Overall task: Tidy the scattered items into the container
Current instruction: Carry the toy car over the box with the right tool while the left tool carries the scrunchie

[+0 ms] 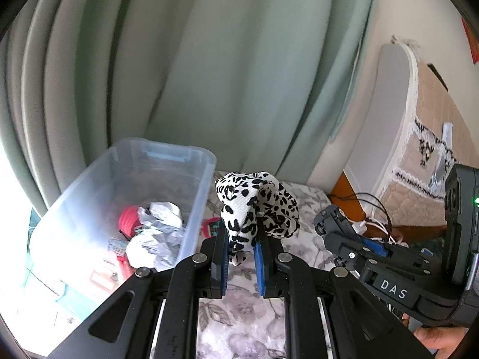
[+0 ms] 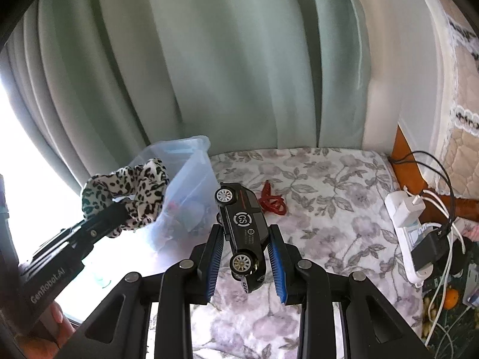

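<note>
While left fingers [image 1: 239, 257] clamp a spotted scrunchie [image 1: 257, 206], only the right-wrist view shows right fingers [image 2: 245, 260] gripping a toy car [image 2: 245, 227].

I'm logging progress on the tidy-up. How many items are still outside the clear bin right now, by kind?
Leopard-print scrunchie, held in the left gripper: 1
Black toy car, held in the right gripper: 1
Red cord, lying on the floral cover: 1
Pink item beside the bin, partly hidden: 1
Total: 4
</note>
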Action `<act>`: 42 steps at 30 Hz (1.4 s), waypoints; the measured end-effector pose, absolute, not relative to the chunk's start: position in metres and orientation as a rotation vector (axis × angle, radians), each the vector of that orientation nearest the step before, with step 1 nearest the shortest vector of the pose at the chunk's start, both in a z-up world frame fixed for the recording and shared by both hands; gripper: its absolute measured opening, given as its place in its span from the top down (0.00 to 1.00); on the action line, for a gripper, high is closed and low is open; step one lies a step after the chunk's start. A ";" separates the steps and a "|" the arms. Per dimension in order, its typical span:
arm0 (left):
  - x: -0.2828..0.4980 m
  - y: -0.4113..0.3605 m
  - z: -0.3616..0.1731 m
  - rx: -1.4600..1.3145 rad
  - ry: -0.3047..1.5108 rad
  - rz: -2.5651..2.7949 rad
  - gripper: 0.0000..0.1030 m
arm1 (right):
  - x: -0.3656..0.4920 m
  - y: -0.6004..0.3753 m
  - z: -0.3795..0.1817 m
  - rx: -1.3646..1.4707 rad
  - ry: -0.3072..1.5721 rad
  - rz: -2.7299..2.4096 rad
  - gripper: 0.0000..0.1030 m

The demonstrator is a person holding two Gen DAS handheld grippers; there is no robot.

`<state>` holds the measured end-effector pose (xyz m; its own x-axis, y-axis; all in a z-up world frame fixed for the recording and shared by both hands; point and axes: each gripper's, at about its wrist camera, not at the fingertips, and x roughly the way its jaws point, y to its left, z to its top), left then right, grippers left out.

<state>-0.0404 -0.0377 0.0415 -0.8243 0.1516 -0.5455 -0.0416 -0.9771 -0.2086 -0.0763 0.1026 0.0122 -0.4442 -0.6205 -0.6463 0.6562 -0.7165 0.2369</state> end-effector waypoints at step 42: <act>-0.033 -0.190 0.009 -0.910 -0.671 3.070 0.86 | -0.026 -0.042 0.027 0.873 0.293 -1.989 0.68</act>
